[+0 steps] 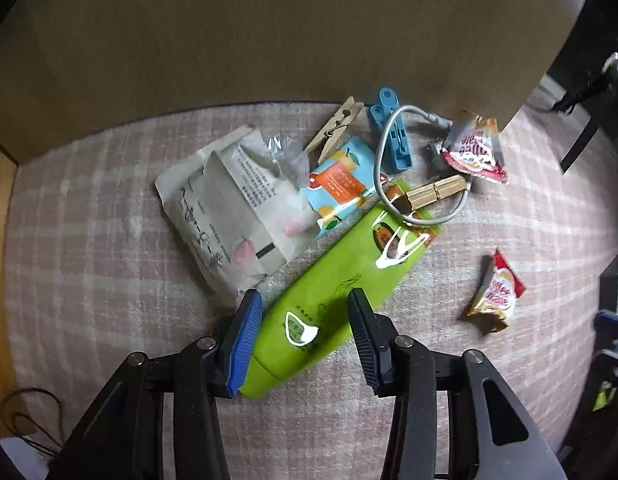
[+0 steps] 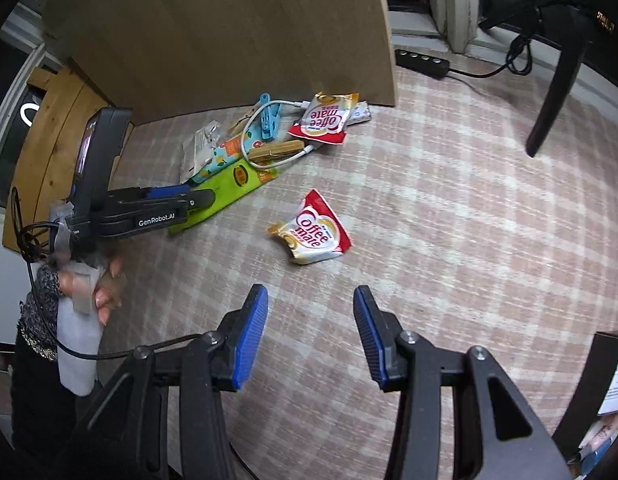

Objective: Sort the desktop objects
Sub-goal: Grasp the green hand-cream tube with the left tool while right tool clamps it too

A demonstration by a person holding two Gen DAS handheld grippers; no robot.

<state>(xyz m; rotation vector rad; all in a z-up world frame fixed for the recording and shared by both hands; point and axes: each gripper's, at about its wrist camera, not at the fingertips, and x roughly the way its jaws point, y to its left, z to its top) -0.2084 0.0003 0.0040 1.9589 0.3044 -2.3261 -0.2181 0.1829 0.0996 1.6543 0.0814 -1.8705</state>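
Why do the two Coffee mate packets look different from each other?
The near Coffee mate packet lies alone on the checked cloth, while the far Coffee mate packet sits in the pile by the white cable. The near one looks crumpled and puffed up; the far one looks flatter. The near one lies just beyond the right claw; the far one lies farther from it. Both are red and white with the same name.

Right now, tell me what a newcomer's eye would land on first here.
The long bright green packet on the pink checked tablecloth, with the open left gripper straddling its near end. Then the lone red-and-white Coffee mate sachet, lying apart from the cluttered pile, ahead of the open right gripper.
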